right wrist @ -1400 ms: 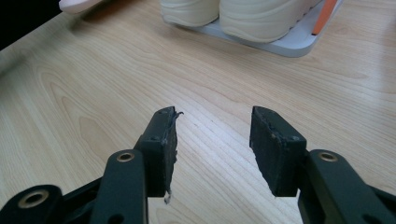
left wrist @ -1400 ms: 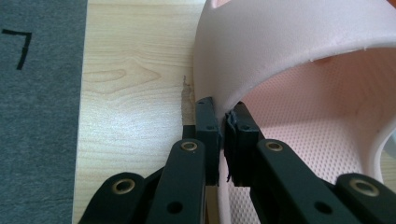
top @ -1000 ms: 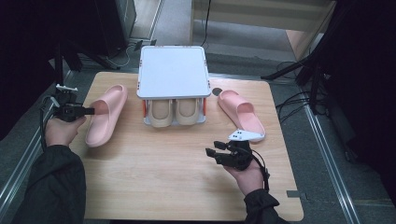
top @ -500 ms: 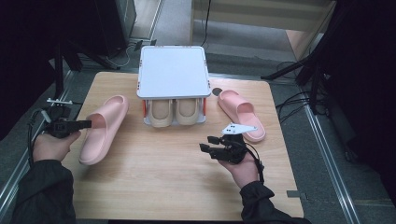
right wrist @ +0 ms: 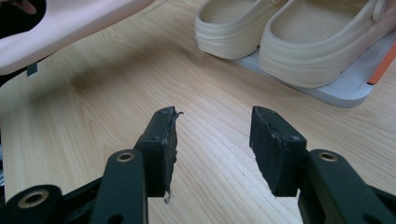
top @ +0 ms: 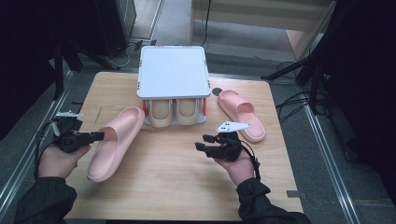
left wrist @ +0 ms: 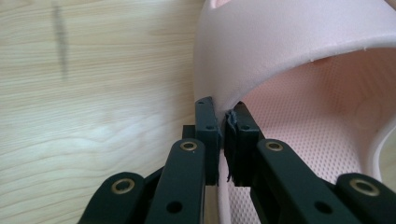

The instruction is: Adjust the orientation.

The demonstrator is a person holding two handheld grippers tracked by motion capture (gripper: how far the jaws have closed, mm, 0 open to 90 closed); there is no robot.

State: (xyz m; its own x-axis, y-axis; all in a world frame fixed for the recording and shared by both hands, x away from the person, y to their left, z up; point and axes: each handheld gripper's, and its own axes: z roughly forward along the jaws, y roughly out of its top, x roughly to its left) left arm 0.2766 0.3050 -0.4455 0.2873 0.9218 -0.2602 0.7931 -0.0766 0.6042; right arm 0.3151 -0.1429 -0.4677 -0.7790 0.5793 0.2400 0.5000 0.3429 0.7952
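A: Starting at the left, the left hand-held gripper (top: 99, 136) is pinched on the strap edge of the pink slipper (top: 112, 144), at the left of the surface (top: 168, 186), toe pointing toward the shoe rack (top: 173, 74).

B: How will it handle?

A: I'd judge it light, soft foam. The strap looks thin enough to flex, so a grip near its root, where it meets the sole, seems steadier than the rim.

B: And further right?

A: Two beige clogs (top: 173, 112) sit under the rack. The right hand-held gripper (top: 201, 143) hovers with jaws spread and nothing between them; the other pink slipper (top: 240, 114) lies just beyond it.
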